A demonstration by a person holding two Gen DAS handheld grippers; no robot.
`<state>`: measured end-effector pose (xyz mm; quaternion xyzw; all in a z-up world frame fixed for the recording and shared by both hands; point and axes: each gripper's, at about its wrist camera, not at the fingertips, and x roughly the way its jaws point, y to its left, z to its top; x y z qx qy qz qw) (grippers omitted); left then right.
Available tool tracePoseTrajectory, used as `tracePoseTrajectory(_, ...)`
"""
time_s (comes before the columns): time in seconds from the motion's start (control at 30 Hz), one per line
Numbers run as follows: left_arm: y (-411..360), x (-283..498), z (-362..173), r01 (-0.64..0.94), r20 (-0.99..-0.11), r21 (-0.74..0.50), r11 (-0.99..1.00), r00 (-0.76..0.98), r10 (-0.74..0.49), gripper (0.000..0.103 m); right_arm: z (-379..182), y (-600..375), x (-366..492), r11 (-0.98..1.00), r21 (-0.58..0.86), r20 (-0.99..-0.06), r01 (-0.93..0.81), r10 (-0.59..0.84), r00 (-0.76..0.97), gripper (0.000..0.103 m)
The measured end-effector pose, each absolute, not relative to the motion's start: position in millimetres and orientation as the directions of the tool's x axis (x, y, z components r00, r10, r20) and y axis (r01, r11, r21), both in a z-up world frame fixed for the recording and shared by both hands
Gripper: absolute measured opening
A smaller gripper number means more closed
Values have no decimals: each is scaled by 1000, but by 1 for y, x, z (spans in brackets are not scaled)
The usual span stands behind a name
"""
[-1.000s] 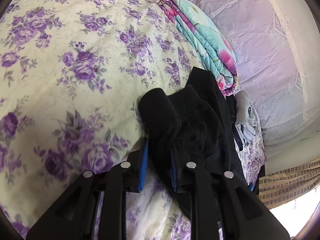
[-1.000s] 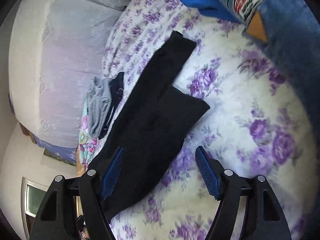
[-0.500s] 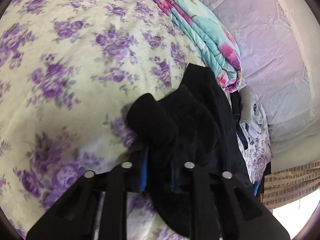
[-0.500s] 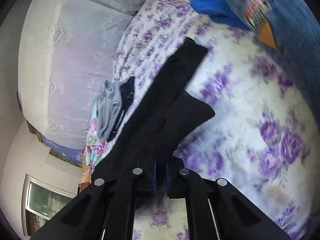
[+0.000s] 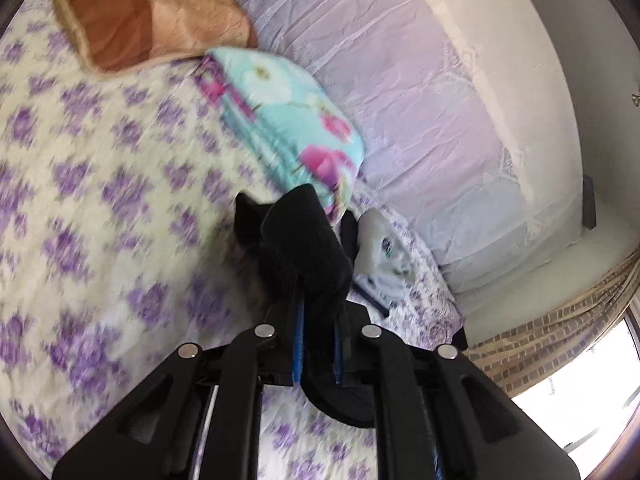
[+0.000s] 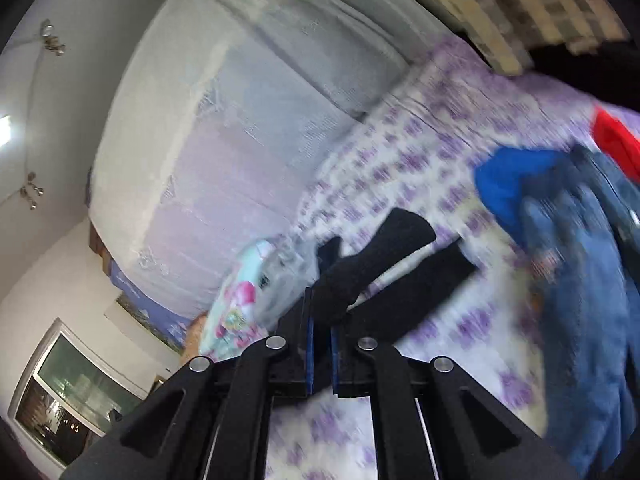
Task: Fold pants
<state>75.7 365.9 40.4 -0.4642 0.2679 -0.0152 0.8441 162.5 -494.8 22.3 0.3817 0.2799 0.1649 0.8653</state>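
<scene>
Fingers (image 6: 308, 330) clamping black pants (image 6: 404, 294) lengthwise

The pants (image 5: 304, 248) are black, of a soft, fleecy-looking cloth. In the left wrist view a thick bunched fold of them rises from between the blue pads, with a loose end hanging below. In the right wrist view the pants (image 6: 360, 276) are lifted off the bed (image 6: 420, 184), with two blunt-ended black strips spread apart above the purple-flowered sheet. Both views are blurred, so finer detail is unclear.
</scene>
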Motion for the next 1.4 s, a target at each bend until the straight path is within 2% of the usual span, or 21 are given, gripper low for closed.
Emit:
tracePoseTrajectory(0.13,367,46,-44,-340,-536,-795,502,782,-319,10,-68,-507,131,640,761,-509,107,486,711,6)
tracePoseTrajectory(0.2,372,32,-85,-399,-553,-812,427,758,-344,10,-96,-510,118,600,788,-510,140,507,695,4)
tracePoseTrajectory(0.27,378,24,-105,-380,-498,-858,346,780,-378,10,-92,-512,111,586,801,-477,117,509,716,6)
tracePoseTrajectory(0.33,381,21,-100,-353,-464,-875,331,803,-372,10,-80,-512,110,585,806,-456,93,513,727,6)
tracePoseTrajectory(0.47,375,26,-74,-327,-477,-852,409,805,-352,10,-59,-509,106,599,800,-426,40,520,740,6)
tracePoseTrajectory(0.53,376,25,-70,-325,-483,-847,421,800,-356,10,-61,-510,101,620,783,-454,53,511,730,6)
tracePoseTrajectory(0.57,377,25,-73,-345,-507,-835,429,785,-355,12,-68,-510,100,650,756,-509,78,508,695,9)
tracePoseTrajectory(0.6,378,23,-74,-374,-539,-816,441,769,-345,16,-75,-510,99,686,719,-575,113,495,651,11)
tracePoseTrajectory(0.63,380,20,-79,-430,-595,-776,461,742,-309,35,-80,-510,98,713,683,-629,155,467,621,17)
tracePoseTrajectory(0.67,383,16,-81,-441,-605,-768,465,737,-301,40,-83,-515,93,700,694,-630,169,475,615,17)
tracePoseTrajectory(0.7,385,11,-82,-416,-583,-785,459,745,-323,40,-82,-521,88,676,717,-610,170,489,624,18)
tracePoseTrajectory(0.73,388,6,-80,-415,-582,-786,459,747,-322,41,-76,-527,82,667,723,-601,180,479,640,24)
tracePoseTrajectory(0.77,390,2,-76,-424,-590,-777,465,749,-303,49,-64,-534,77,675,715,-590,183,442,675,36)
tracePoseTrajectory(0.83,396,-6,-60,-464,-623,-728,505,755,-204,62,-42,-544,72,693,701,-560,171,385,734,42)
tracePoseTrajectory(0.93,405,0,-27,-501,-650,-653,568,755,-81,63,-20,-545,91,673,732,-495,105,419,761,42)
tracePoseTrajectory(1.03,406,36,-1,-451,-625,-653,609,774,-97,63,-13,-529,138,636,771,-443,39,490,751,42)
tracePoseTrajectory(1.2,391,134,15,-375,-668,-566,734,731,-141,63,-13,-503,244,626,779,-449,2,556,699,42)
tracePoseTrajectory(1.4,384,226,-9,-372,-719,-538,757,671,-181,63,-24,-510,338,676,734,-524,72,494,694,45)
